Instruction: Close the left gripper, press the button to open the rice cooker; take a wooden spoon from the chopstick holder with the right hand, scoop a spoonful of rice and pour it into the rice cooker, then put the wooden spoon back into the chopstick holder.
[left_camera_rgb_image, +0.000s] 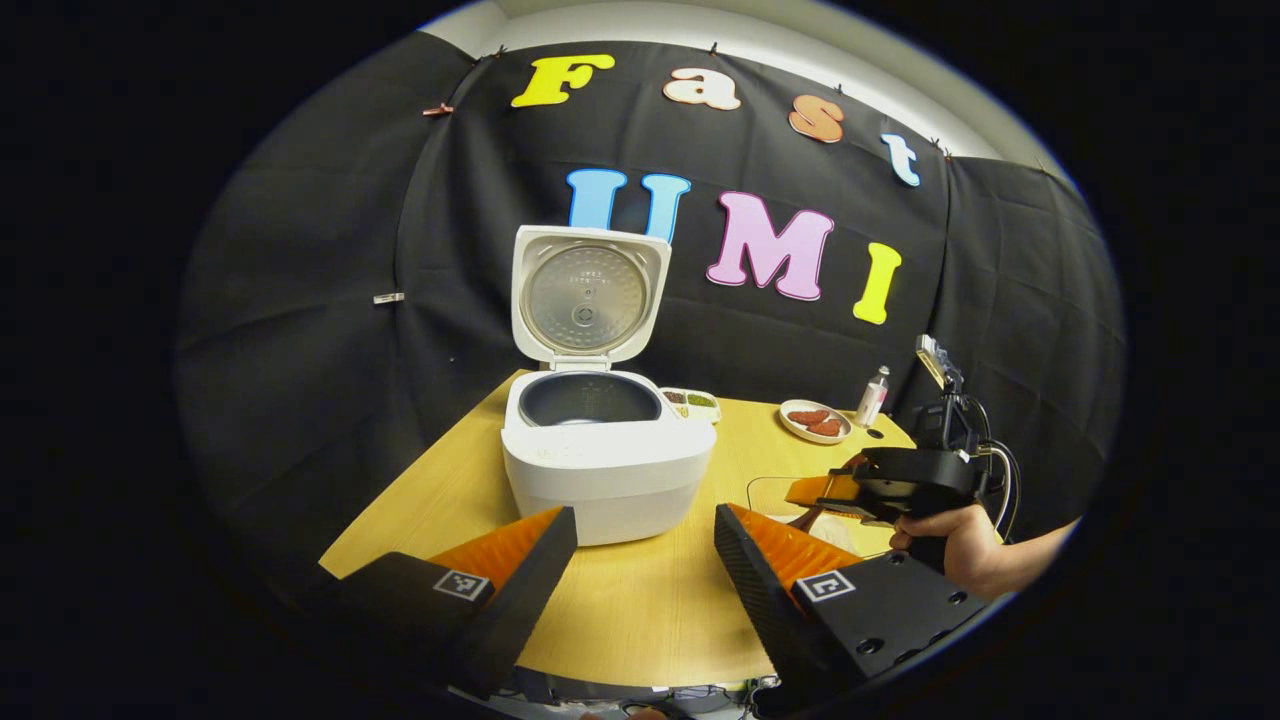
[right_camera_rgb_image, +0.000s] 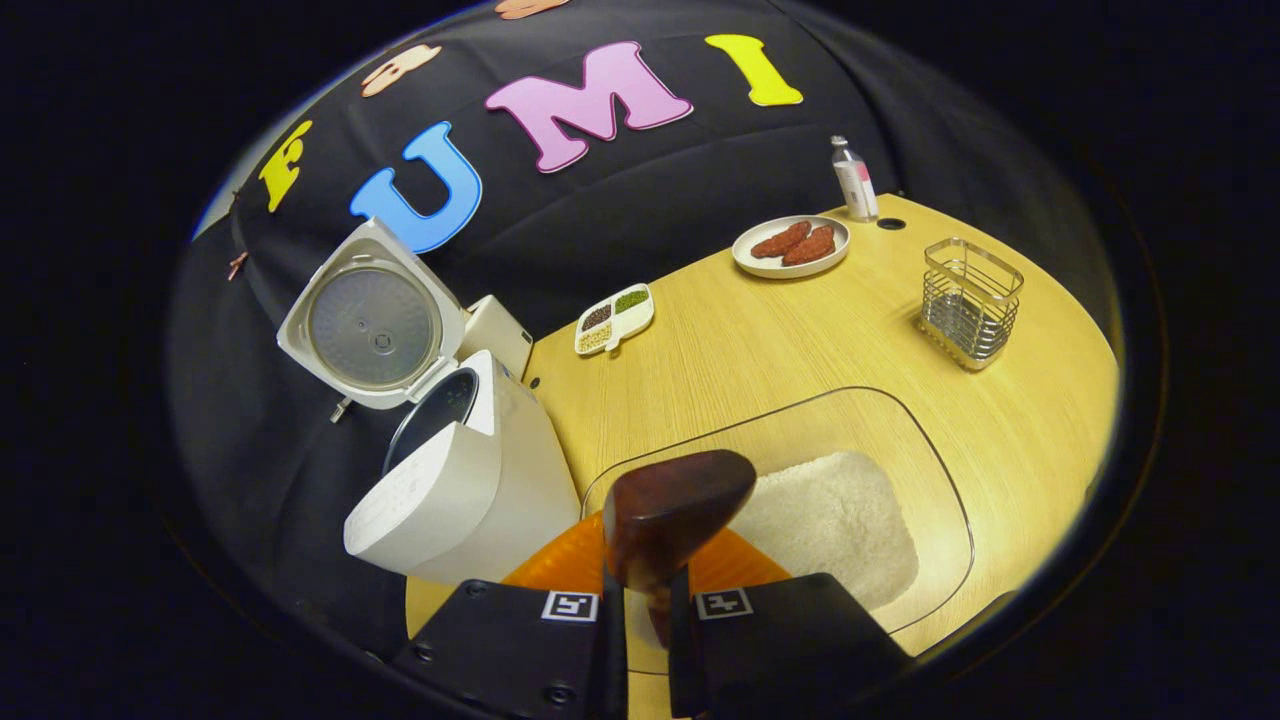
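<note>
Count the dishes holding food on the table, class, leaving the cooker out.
3: a sectioned dish of beans behind the rice cooker, a plate of brown pieces by the bottle, and the clear tray of rice nearest.

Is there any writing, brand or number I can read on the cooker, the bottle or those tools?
Nothing readable.
Cooker lid: small embossed marks, too blurred.
Cooker panel: faint print, too small.
Bottle: label too small.
Tools: square coded tags, patterns, not words.

White rice cooker (left_camera_rgb_image: 595, 460), dark-brown wooden spoon (right_camera_rgb_image: 672, 510), pale wood-grain table (right_camera_rgb_image: 780, 340).
</note>
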